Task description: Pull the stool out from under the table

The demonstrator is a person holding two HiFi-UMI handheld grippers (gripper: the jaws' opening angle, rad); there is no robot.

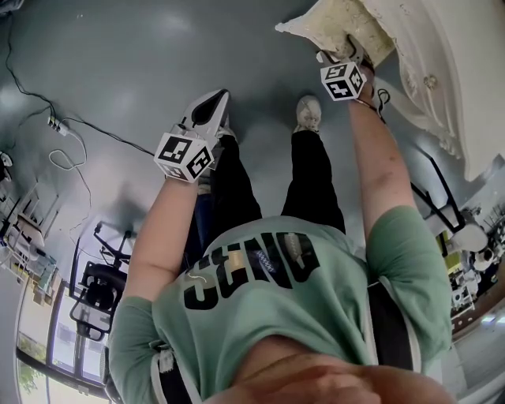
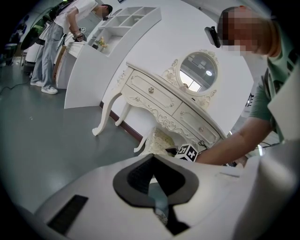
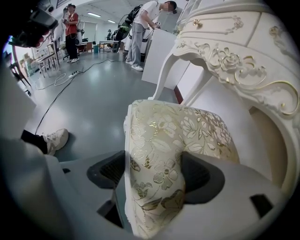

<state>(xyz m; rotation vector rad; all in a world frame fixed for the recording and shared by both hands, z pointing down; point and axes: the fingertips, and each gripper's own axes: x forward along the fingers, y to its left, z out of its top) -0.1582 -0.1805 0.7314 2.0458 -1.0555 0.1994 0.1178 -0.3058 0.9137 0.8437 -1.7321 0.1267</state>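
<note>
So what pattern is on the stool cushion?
The stool cushion is cream with gold floral brocade; clearest in the right gripper view.

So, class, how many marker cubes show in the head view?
2. One cube left of centre, over the floor; the other upper right, beside the stool. None seems hidden.

- Grey floor, glossy.
- Black cable trailing across it to a white power strip.
- Oval mirror in a carved cream frame, against the white wall.
- White shelf unit with open compartments; a person in white bends over beside it.
- Another person in red stands far back.
- Black metal stand off to one side.
</note>
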